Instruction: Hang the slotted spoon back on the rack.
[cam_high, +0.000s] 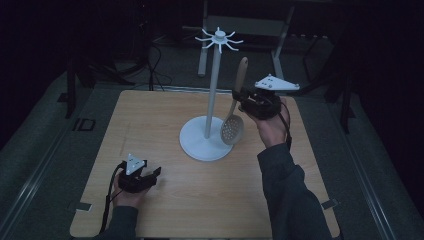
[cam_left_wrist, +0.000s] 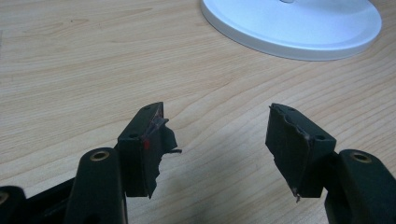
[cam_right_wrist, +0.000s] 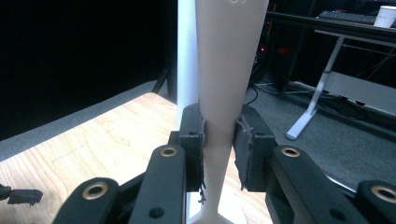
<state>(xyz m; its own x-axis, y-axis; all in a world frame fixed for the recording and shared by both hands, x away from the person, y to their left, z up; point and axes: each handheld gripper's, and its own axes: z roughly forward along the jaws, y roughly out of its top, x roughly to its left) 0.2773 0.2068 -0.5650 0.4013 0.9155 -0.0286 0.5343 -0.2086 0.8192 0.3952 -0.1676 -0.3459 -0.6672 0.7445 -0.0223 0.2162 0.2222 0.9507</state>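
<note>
Your right tool (cam_high: 243, 97) is closed on the handle of the slotted spoon (cam_high: 234, 125), and it holds the spoon up in the air with the round holey end hanging down. The spoon is close beside the white pole of the hook stand (cam_high: 212, 95), above the stand's round base, near the far right part of the bench (cam_high: 150, 125). Your left tool (cam_high: 150, 176) rests near the front left corner of the bench, with its two black sides wide apart and nothing in it. The hooks at the top of the stand are small, so the spoon could miss them and fall. It could also bump the pole and tip the stand. In the right gripper view you see the pads (cam_right_wrist: 194, 140) squeezing the thin part of the handle, which looks tiny in the high view. The high view shows you the hooks on top.
</note>
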